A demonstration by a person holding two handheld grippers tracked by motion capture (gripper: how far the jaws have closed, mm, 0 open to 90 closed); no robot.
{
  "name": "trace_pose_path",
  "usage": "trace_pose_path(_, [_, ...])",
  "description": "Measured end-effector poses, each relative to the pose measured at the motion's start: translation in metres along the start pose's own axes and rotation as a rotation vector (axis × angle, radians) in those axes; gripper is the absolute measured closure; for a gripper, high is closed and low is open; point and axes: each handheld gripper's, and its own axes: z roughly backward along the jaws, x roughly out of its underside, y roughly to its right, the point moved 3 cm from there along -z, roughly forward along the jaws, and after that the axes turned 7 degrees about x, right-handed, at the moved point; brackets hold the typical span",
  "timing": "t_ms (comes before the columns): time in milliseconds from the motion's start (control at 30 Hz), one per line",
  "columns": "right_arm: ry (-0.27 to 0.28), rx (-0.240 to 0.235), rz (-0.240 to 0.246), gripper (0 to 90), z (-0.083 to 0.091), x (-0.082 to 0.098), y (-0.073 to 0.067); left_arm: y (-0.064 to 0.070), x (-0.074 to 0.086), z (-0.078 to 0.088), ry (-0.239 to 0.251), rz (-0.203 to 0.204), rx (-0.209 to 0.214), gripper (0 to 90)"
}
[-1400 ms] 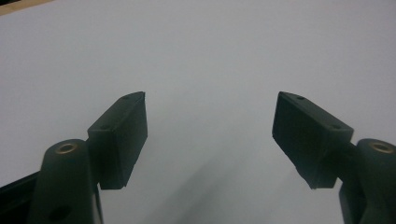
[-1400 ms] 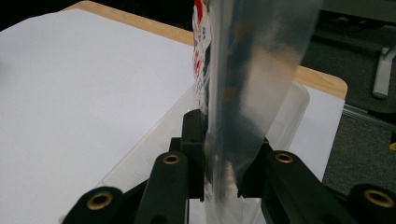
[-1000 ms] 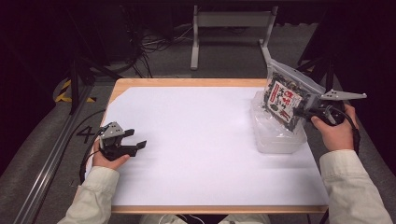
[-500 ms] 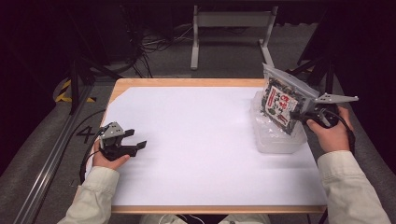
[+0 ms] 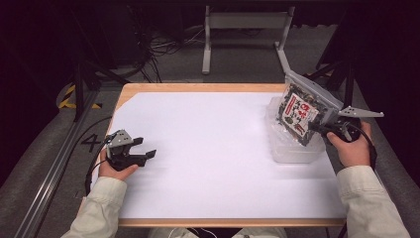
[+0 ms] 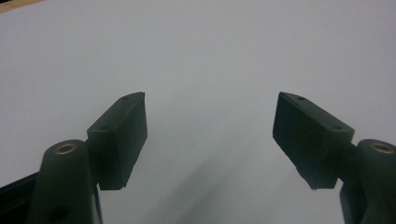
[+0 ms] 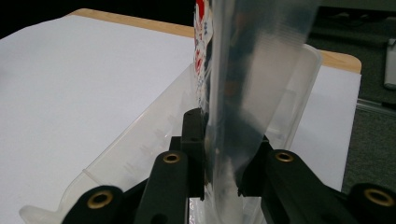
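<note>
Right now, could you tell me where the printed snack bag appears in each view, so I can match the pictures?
High view: the snack bag is at right, tilted over the clear plastic container, pinched by the right gripper.
Left gripper view: the bag is not in it; open jaws over the white table cover.
Right gripper view: bag centre, upright between the shut jaws.
Shared landmark: the white table cover.

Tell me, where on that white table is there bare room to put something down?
The wide white middle of the table, between the left gripper and the clear container, lies bare, as does the near edge. It is crowded at the right, where the right gripper holds the snack bag over the container.
</note>
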Motion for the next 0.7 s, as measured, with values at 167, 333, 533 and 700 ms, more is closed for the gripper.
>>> trace_pose_path(167, [-0.004,-0.001,-0.01,76.7,0.0004,-0.0002,0.0001,-0.0002,0.0003,0.0004,-0.002,-0.001,0.0,27.2])
trace_pose_path(333, [-0.013,0.002,-0.014,76.5,0.0002,-0.0025,0.0004,-0.0009,0.002,-0.0005,-0.009,0.005,-0.002,27.1])
trace_pose_path(533, [-0.017,0.007,-0.014,75.1,0.0013,-0.0039,-0.0009,-0.0009,0.0024,0.0002,-0.01,0.005,0.002,26.9])
trace_pose_path(700, [0.031,0.001,-0.048,66.0,0.0072,-0.007,-0.0016,-0.0003,0.0024,-0.0002,-0.011,0.005,0.003,26.8])
